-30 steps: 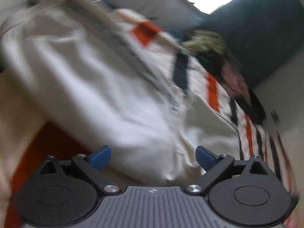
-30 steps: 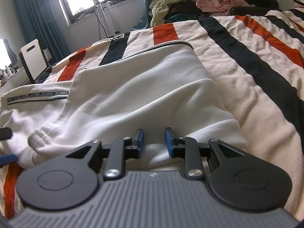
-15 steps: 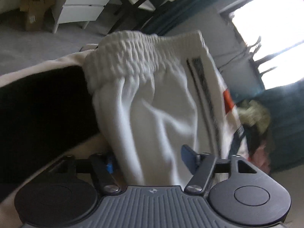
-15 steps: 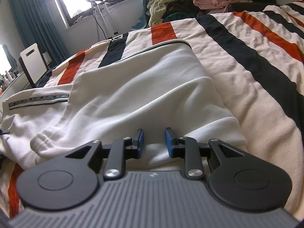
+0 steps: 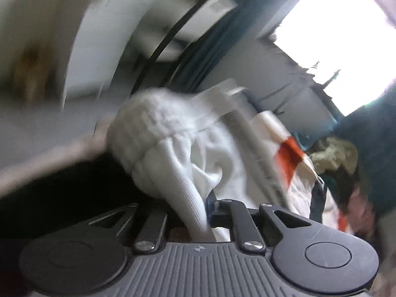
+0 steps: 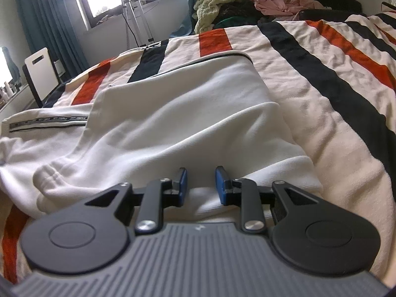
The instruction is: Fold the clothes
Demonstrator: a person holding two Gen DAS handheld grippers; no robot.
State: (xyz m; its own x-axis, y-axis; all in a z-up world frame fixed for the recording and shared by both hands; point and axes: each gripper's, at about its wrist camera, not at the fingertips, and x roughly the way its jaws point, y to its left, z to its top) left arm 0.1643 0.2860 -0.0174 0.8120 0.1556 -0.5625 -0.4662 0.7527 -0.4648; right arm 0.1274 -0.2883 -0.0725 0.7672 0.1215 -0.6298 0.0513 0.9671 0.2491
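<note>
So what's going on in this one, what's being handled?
A person with two handheld tongs is folding a white garment on a bed with a striped blanket. The left tongs are shut on a bunched fold of the garment near its ribbed waistband, though that view is blurred. The right tongs sit at the garment's near edge, jaws partly apart with cloth between them; whether they grip it is unclear.
</note>
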